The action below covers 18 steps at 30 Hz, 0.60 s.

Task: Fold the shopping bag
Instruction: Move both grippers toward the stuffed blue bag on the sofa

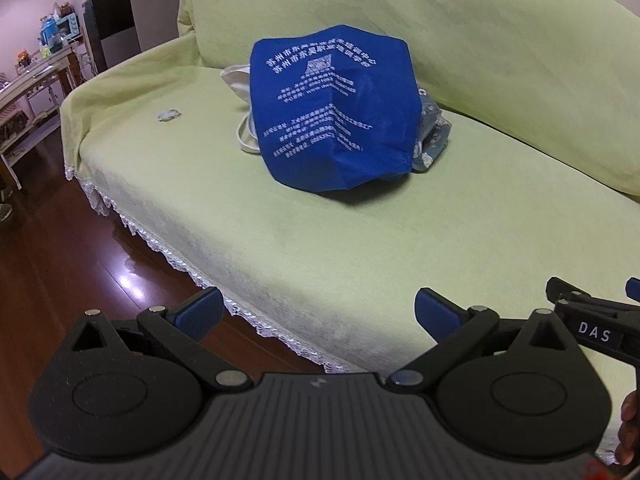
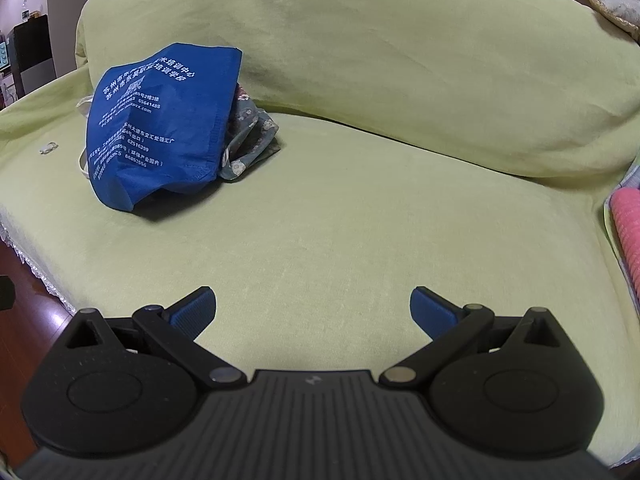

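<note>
Item: blue shopping bag (image 1: 332, 116), upper centre of frame, unfolded on sofa (image 1: 280, 240). We hold left gripper (image 1: 318, 312) and right gripper (image 2: 312, 308), fingers spread, empty; folding all remains.

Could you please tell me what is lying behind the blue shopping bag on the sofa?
A floral fabric bag and a white bag peek out behind the blue shopping bag; the rest is covered.

Pale green cover (image 1: 360, 240) draped over a sofa, lace-edged at the front. Floral cloth bag (image 2: 250, 140), white cloth bag (image 1: 236, 80), small crumpled wrapper (image 1: 169, 114). Dark wood floor (image 1: 60, 272). Pink ribbed roll (image 2: 628, 220) at right.
</note>
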### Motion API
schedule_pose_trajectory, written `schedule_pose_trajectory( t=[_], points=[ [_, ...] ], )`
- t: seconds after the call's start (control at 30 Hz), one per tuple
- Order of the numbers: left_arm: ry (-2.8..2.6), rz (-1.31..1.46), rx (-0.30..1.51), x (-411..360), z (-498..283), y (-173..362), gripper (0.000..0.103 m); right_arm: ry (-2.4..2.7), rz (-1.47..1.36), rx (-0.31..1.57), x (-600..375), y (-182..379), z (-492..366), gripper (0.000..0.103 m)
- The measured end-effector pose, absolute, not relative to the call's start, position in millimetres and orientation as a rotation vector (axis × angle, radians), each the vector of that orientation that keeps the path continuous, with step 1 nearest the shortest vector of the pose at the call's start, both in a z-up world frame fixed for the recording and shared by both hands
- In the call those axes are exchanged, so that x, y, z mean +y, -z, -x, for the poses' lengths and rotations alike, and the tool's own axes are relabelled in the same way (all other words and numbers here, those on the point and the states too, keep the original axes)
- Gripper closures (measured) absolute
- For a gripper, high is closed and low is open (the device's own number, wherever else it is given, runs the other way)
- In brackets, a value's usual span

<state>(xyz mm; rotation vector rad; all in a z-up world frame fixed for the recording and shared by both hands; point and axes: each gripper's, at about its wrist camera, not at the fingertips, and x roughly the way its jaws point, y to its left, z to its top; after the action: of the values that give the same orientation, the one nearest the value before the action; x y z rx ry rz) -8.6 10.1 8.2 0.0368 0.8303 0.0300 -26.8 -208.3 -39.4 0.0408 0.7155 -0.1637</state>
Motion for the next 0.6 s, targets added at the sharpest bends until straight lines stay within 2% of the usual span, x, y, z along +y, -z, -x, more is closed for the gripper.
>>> schedule_pose_trajectory(
  t=[0.6],
  points=[
    [-0.055, 0.003, 0.847, 39.5, 15.7, -7.3, 0.001, 0.109, -0.030, 0.713, -190.0, 28.3, 16.2, 0.000]
  ],
)
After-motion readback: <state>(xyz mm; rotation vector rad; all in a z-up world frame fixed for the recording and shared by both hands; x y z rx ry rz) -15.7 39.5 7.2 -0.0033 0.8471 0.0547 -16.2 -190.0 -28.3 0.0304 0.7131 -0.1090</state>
